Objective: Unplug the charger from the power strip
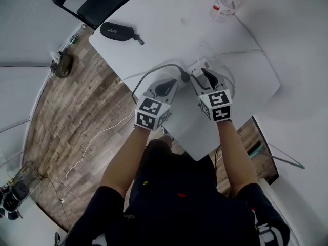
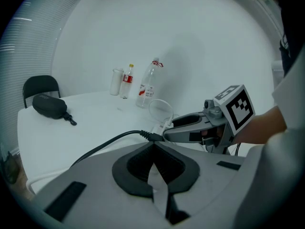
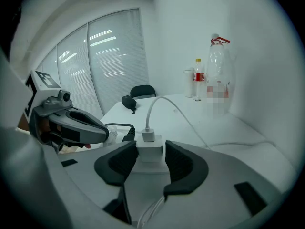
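Okay, the right gripper (image 3: 151,149) is low over the table (image 1: 169,29), its jaws spread wide with the charger (image 3: 149,155) squarely between them. The pads flank its two sides and aren't squeezing, as far as I can see. That's the point of the wide spread: the block needs room to slip in before I close.

A white cable (image 3: 157,104) rises from the charger's top and arcs away ahead of the jaws, clear of the pads. The strip (image 1: 199,65) lies just under and ahead of the right tips. In the right gripper view I can barely make it out beneath the charger.

The left gripper (image 2: 152,146) sits just beside the right one, jaws together with nothing between them. A black cable (image 2: 109,142) ends in a plug just ahead of its tips. My guess is that closed nose is there to pin the strip down so it doesn't lift with the charger.

Next, I reckon: close the right pads on the charger, then pull straight out. The risk is the strip dragging along if it isn't held.
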Motion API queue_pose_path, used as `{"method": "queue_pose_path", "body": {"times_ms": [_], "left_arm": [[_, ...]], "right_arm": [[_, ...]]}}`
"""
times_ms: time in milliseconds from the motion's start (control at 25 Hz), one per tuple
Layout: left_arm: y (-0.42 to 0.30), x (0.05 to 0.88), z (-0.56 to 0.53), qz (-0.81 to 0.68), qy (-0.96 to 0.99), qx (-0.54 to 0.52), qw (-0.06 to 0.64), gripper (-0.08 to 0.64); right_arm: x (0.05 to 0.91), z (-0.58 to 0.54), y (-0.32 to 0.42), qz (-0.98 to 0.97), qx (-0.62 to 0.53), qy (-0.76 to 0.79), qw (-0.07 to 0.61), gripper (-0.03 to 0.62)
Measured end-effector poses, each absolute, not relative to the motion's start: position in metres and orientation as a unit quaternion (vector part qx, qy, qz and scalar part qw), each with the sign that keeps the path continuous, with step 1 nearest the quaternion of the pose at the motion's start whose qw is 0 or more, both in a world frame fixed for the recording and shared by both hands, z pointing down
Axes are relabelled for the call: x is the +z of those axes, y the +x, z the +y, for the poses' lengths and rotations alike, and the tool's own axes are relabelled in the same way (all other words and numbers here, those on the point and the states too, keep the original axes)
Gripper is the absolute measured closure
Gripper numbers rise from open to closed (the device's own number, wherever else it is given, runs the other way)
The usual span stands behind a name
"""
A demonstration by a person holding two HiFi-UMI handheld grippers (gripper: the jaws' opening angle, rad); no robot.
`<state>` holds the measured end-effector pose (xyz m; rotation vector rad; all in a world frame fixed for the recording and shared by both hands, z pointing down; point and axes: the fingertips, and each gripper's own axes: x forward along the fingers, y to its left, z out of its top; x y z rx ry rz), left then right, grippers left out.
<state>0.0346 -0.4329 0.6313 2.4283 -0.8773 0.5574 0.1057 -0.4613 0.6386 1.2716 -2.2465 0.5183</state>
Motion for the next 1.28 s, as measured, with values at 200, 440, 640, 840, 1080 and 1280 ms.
{"method": "queue_pose_path", "body": {"times_ms": [200,440,640,840,1080,1280], "left_arm": [[0.032,0.631,-0.433,-0.334,0.886,0.195,0.256,0.54],[0.033,0.632,-0.433,-0.332,0.883,0.204,0.261,0.54],[0.031,0.631,-0.431,-0.335,0.884,0.217,0.243,0.54],[0.035,0.573,-0.422,-0.352,0.897,0.172,0.205,0.54],[0.036,0.475,-0.392,-0.364,0.913,0.115,0.14,0.54],[0.035,0.405,-0.357,-0.38,0.916,0.083,0.104,0.54]], "right_arm": [[0.637,-0.458,0.104,-0.827,0.182,0.471,0.248,0.419],[0.612,-0.458,0.109,-0.83,0.154,0.485,0.227,0.42],[0.54,-0.443,0.131,-0.832,0.126,0.514,0.168,0.42],[0.482,-0.409,0.161,-0.831,0.109,0.531,0.126,0.42],[0.423,-0.368,0.184,-0.833,0.092,0.541,0.076,0.42],[0.387,-0.342,0.196,-0.845,0.103,0.524,0.026,0.42]]}}
